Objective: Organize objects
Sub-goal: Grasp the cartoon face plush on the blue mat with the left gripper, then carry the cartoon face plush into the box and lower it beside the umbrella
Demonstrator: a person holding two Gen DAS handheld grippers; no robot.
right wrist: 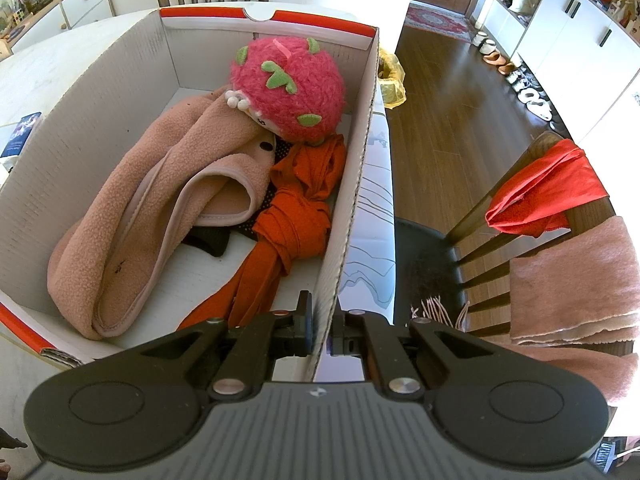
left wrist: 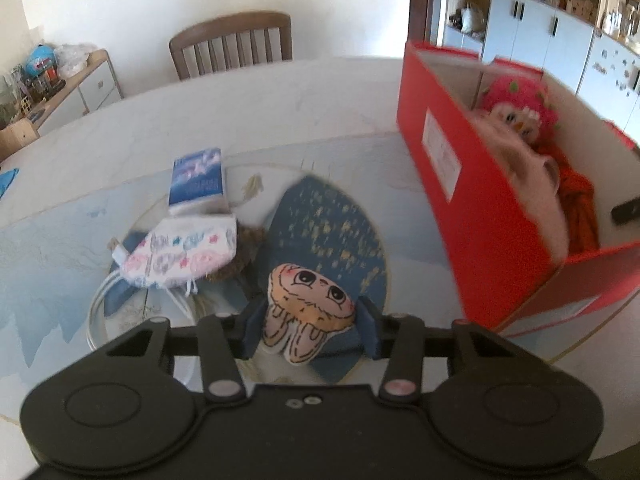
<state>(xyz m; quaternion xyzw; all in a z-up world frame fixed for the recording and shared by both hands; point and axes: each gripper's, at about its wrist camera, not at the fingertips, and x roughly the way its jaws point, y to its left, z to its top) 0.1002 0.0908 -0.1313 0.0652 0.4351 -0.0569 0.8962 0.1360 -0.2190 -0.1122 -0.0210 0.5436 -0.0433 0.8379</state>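
Note:
A small flat plush toy (left wrist: 308, 300) with a drawn cartoon face sits between the blue pads of my left gripper (left wrist: 310, 328), which is shut on its sides, over a dark blue gold-speckled mat (left wrist: 332, 224). To the right stands the red cardboard box (left wrist: 460, 200). My right gripper (right wrist: 323, 328) is shut on the near end of the box's right wall (right wrist: 352, 200), one finger inside and one outside. Inside the box lie a pink fuzzy plush (right wrist: 288, 84), a tan fleece garment (right wrist: 152, 208) and a knotted orange cloth (right wrist: 296, 216).
A blue tissue pack (left wrist: 198, 178) and a patterned white pouch (left wrist: 184, 252) lie left of the mat on the pale table (left wrist: 280, 112). A wooden chair (left wrist: 232, 44) stands behind the table. Another chair (right wrist: 480, 224) with a red cloth (right wrist: 548, 192) and pink towel (right wrist: 576, 280) stands right of the table.

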